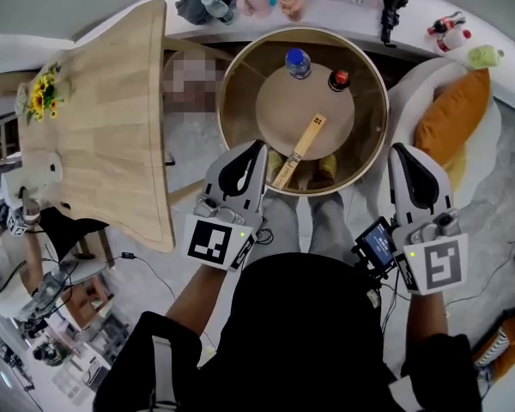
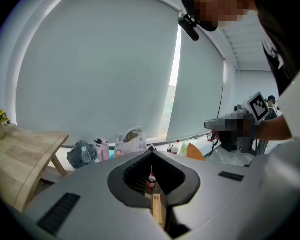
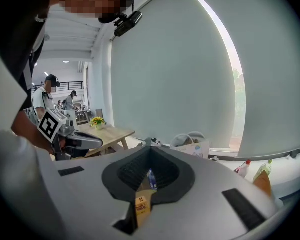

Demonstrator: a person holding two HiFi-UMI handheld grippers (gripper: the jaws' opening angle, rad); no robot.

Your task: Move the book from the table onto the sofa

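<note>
Head view: book (image 1: 300, 148) was on the round table (image 1: 227, 84). It lay flat and slantwise, running from about mid-table towards the near edge. Blue-capped bottle (image 1: 298, 62) and red-capped bottle (image 1: 338, 80) stood upright nearer the far edge, apart from the book. Left gripper (image 1: 257, 148) was at the near-left edge with jaws together and nothing in them, its tip just beside the book's near end; couldn't tell if it touched. Right gripper (image 1: 401, 150) was off the table's right edge, jaws together and also empty. Sofa (image 1: 412, 84) sat right of the table with an orange cushion (image 1: 453, 114) on it. Wooden table (image 1: 112, 101) stood to the left.

Left gripper view: left gripper (image 2: 151, 153) had its jaw tips meeting, nothing clamped. Through the gap behind the tips, the book (image 2: 157, 211) showed below and the red-capped bottle (image 2: 150, 181) beyond it. The wooden table (image 2: 20, 149) was at far left.

Right gripper view: right gripper (image 3: 150, 143) was likewise closed and gripping nothing. The book (image 3: 141, 204) and the blue-capped bottle (image 3: 151, 180) were visible through the gap. The wooden table (image 3: 107, 134) was behind on the left.
</note>
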